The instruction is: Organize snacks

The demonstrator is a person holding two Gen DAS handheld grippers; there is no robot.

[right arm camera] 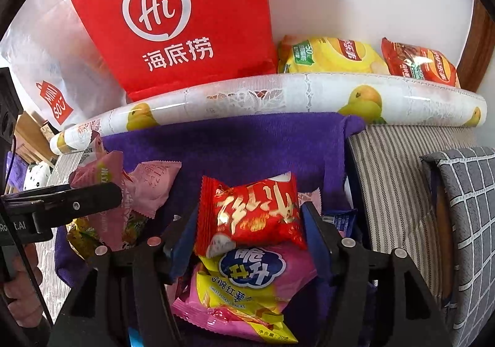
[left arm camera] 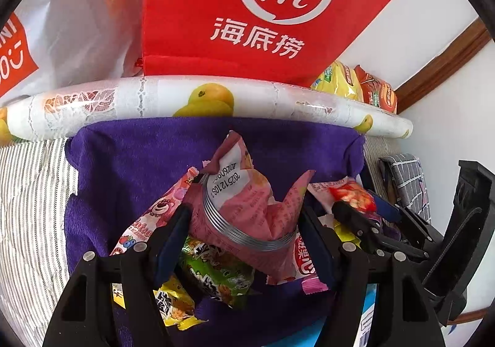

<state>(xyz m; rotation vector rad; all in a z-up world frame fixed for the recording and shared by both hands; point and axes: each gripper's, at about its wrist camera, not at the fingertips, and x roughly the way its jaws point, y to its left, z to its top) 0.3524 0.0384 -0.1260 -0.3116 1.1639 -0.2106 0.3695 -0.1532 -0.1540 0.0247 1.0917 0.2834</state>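
Both grippers are being held over the purple cloth (right arm camera: 247,143): left gripper (left arm camera: 244,220) clamped on a pink snack bag (left arm camera: 247,211), right gripper (right arm camera: 250,223) part-open around a red snack packet (right arm camera: 253,214), pads apparently clear.

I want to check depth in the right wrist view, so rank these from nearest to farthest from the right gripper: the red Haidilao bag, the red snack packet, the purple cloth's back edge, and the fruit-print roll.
1. Red snack packet: between the right gripper fingers.
2. Purple cloth's back edge: just beyond, behind the snacks.
3. Fruit-print roll: lying across behind the cloth.
4. Red Haidilao bag: upright behind the roll, upper left.
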